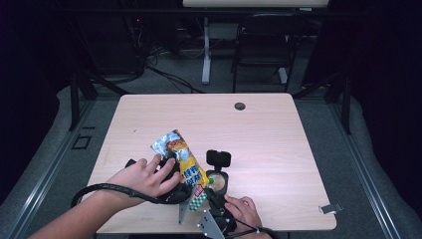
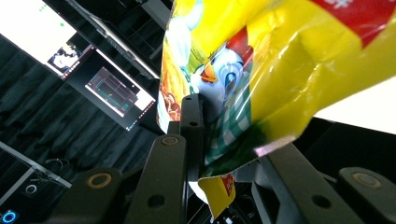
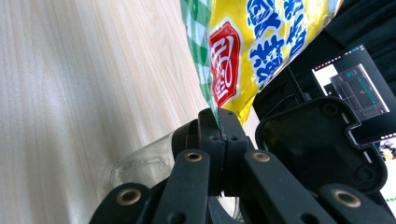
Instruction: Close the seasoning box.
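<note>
Up close, the right gripper view shows the right gripper [image 3: 218, 122] pinched together on the bottom seam of the snack bag [image 3: 261, 42], with a clear glass jar [image 3: 140, 165] just beside its jaws, whereas the high view shows the bag [image 1: 181, 162] slanting up over the near part of the desk [image 1: 268, 129], its top to the far left. In the left gripper view the left gripper [image 2: 229, 154] is clamped on the bag's [image 2: 280, 70] crumpled body, so the bag hangs between both grippers.
</note>
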Available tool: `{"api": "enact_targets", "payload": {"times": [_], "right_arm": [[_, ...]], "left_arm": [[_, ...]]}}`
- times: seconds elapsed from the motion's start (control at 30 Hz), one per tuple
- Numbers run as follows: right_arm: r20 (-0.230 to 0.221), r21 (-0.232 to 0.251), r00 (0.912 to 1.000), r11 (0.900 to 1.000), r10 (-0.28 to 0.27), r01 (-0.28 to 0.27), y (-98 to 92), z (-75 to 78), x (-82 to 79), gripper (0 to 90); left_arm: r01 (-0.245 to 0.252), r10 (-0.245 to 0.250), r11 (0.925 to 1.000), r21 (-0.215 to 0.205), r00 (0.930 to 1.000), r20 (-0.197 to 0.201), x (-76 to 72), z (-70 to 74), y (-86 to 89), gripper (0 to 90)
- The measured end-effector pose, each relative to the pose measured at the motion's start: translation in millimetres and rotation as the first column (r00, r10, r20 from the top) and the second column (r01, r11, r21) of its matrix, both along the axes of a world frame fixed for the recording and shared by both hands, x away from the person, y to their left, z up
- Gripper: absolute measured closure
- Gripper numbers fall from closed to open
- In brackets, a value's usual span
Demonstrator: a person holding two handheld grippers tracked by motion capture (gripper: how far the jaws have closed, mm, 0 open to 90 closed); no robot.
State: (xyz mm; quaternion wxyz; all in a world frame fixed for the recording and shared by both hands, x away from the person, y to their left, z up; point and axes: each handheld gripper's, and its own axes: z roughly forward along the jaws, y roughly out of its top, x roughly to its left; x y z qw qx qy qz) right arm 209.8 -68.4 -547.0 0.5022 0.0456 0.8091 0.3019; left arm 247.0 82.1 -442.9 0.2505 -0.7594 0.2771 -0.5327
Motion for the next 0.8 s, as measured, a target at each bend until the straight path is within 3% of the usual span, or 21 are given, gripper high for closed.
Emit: {"api": "enact_targets", "payload": {"times": [0.8], "right_arm": [[-0.013, 0.020, 0.9999, 1.000, 0.005, -0.005, -2.1, -0.8, 2.5, 90.0]], "left_arm": [[0.010, -0.010, 0.9999, 0.005, 0.9999, 0.001, 0.2, 1.9, -4.7, 78.8]]}}
